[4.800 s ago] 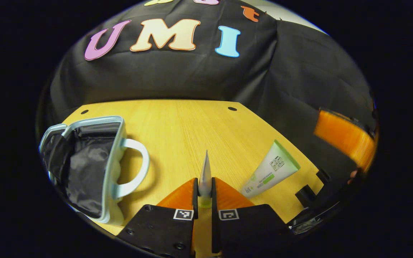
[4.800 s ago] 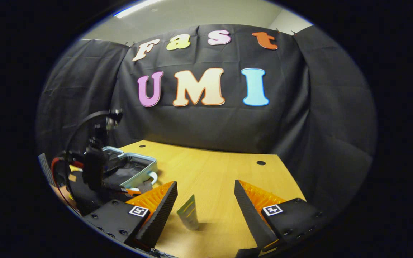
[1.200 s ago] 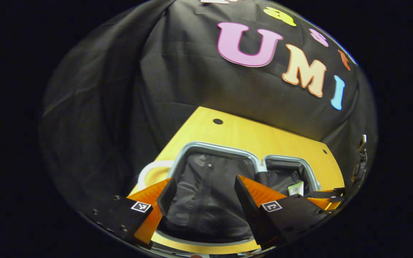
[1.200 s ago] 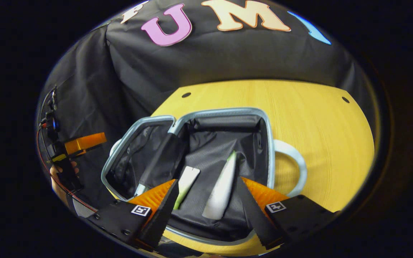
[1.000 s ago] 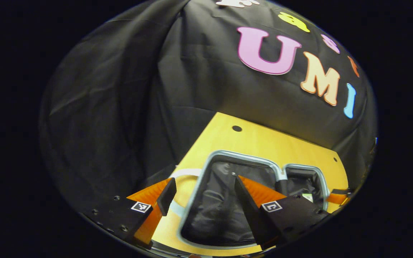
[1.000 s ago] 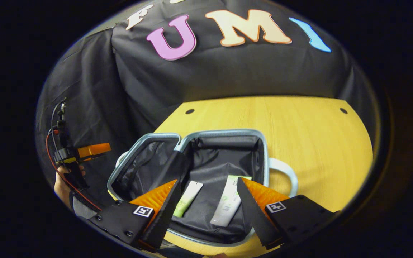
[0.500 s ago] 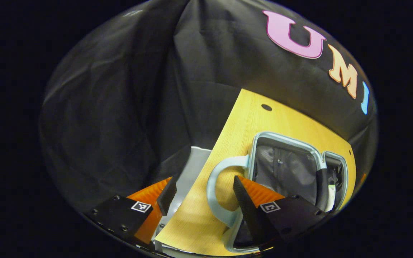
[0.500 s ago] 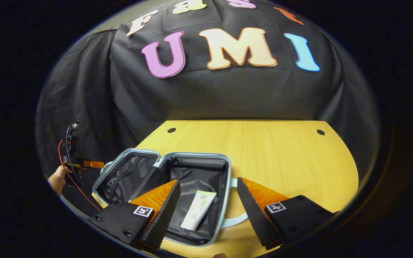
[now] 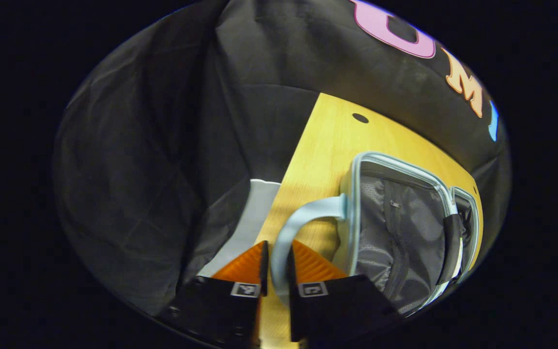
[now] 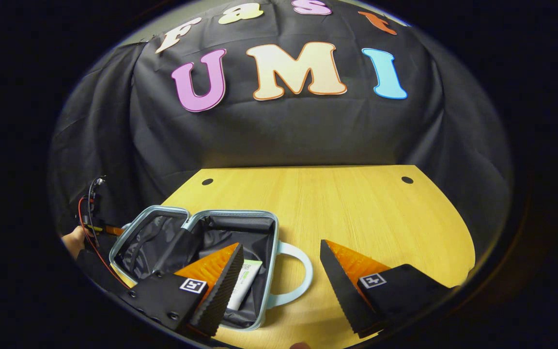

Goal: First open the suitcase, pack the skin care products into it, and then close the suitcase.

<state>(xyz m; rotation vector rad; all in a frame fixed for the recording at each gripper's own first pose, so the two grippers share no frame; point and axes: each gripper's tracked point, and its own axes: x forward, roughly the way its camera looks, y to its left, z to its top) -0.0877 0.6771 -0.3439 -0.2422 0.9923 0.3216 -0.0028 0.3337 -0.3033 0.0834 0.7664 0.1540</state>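
**Suitcase packing: opening and loading apparently done, closing pending**

Status. The suitcase lies open flat on the bench, both halves showing dark lining. A skin care tube lies inside the half nearer the right gripper. No products are seen on the bare bench top in either view, so packing looks finished, though this is a judgement. Closing remains to be done.

Left gripper. Jaws drawn narrow on the pale handle of the suitcase's left half; both fingers appear to press its loop. This reads as the start of swinging that half over.

Right gripper. Jaws wide and holding nothing, hovering above the other handle and the bench just beside the suitcase.

Location of items. In the left gripper view, the suitcase sits close to the bench's left edge, its handle reaching toward that edge. Far off in the right gripper view, a hand holds the left gripper at the suitcase's far side.

Hidden or unclear.
- The right gripper's left finger covers part of the suitcase interior; whether a second product lies there cannot be told.
- The tube's lower end is cut off by the same finger.
- The far half's contents are dim and hard to make out.
- A pale strip beyond the bench edge is unidentifiable.
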